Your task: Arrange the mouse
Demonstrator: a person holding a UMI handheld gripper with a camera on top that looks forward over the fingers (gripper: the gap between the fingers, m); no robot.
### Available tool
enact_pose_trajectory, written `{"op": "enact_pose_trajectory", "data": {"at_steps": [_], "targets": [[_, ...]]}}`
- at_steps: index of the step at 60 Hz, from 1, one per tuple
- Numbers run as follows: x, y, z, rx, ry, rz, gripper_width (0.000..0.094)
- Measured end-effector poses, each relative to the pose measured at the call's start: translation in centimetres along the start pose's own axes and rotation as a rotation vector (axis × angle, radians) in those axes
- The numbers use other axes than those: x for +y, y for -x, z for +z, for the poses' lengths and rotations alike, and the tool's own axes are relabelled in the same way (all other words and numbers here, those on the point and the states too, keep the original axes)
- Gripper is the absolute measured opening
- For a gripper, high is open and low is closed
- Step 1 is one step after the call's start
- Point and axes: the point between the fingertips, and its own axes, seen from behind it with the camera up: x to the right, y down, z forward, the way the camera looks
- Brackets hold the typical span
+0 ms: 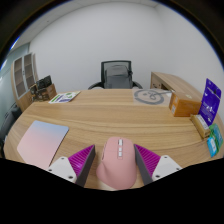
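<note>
The gripper has its two fingers apart, and the pink mouse stands between the magenta pads; whether they press it, I cannot tell. The mouse is smooth and rounded, its near end cut off. Left of it a flat pink mouse pad lies on the wooden worktop. Beyond stand a black mesh office chair and a cardboard box.

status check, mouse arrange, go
Gripper shut on pink mouse, pads touching both sides. Pink mouse pad lies just beside it on wooden table. Nothing between them.
</note>
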Motion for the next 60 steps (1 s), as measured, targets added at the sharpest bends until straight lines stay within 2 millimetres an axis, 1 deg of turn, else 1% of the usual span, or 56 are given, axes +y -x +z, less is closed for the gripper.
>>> {"op": "enact_pose_trajectory", "data": {"at_steps": [2,3,5,6,14,18,23,25,30,32,36,38,43,46,49,52,56,60], "targets": [[0.0,-0.1,0.2,0.004,0.002,-0.014,0.0745],[-0.1,-0.4,0.3,0.009,0.004,-0.024,0.0703],[0.0,-1.0,0.4,0.038,0.006,-0.044,0.0606],[-0.1,-1.2,0.4,0.044,0.003,-0.054,0.0538],[0.3,-1.6,0.1,0.079,-0.005,-0.024,0.0473],[0.3,-1.7,0.2,0.095,0.011,-0.017,0.0416],[0.3,-1.6,0.1,0.113,0.037,0.015,0.0409],[0.2,-0.8,-0.2,0.105,0.053,0.037,0.0409],[-2.1,2.7,-1.5,0.085,0.014,0.032,0.041],[-3.0,4.7,-1.9,0.077,-0.002,0.011,0.0409],[-4.7,10.4,-2.3,0.035,-0.029,-0.013,0.0406],[-5.3,13.2,-2.1,0.014,-0.034,-0.017,0.0407],[-5.7,19.6,-1.1,0.0,-0.043,-0.033,0.0408],[-5.2,22.4,-0.1,0.012,-0.034,-0.045,0.0408],[-4.2,24.5,0.6,0.033,-0.003,-0.042,0.0408],[-3.0,26.0,1.4,0.054,0.031,-0.026,0.0407],[-2.0,27.0,2.2,0.085,0.053,-0.019,0.0409],[-0.9,27.3,2.7,0.124,0.08,-0.027,0.0409]]}}
